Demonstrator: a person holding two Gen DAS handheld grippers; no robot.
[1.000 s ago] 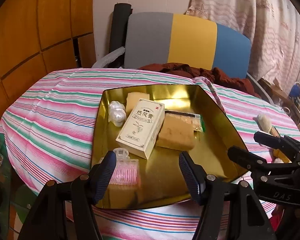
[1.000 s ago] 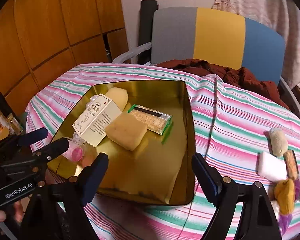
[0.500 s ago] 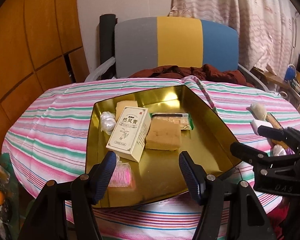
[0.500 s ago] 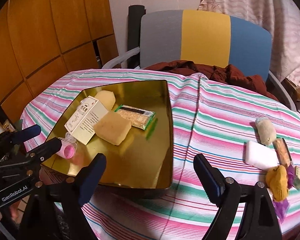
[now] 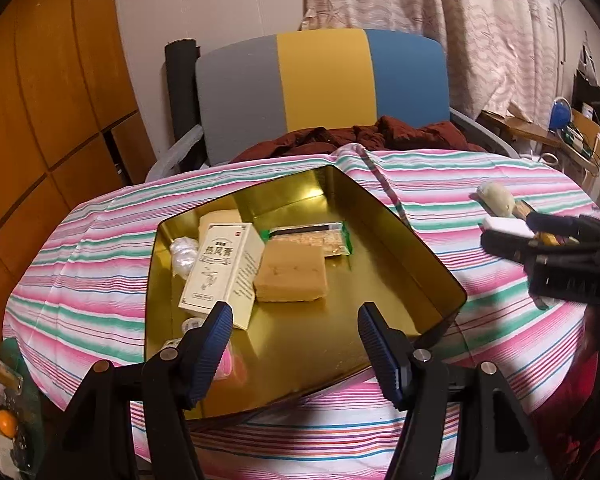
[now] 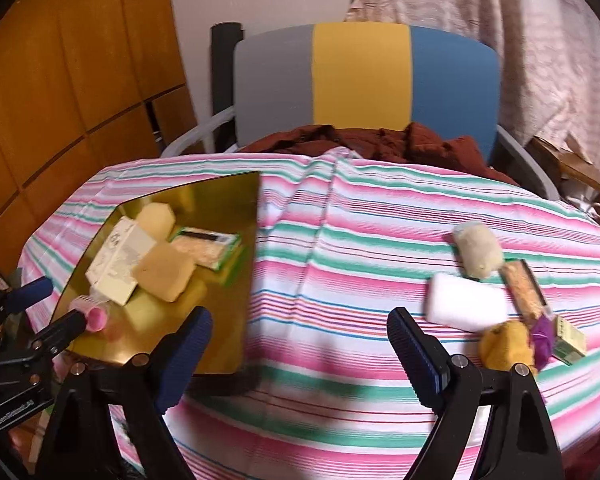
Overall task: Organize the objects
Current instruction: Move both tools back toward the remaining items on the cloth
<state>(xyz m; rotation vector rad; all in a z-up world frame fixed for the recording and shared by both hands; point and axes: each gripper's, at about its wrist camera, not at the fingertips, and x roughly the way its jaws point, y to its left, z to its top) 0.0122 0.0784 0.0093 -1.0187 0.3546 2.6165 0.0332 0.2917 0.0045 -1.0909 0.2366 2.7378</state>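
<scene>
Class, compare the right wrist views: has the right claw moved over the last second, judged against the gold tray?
Yes. The right claw has swung rightward: the gold tray now lies at its left, and the white block sits nearer.

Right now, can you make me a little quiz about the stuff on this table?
1. True or false: the white box lies inside the gold tray.
2. Which thing is still out on the striped cloth? A) white block B) pink roller C) tan sponge
3. Fill in: both the left gripper and the right gripper are ____ and hold nothing.

Key: 1 true; 2 A; 3 open.
</scene>
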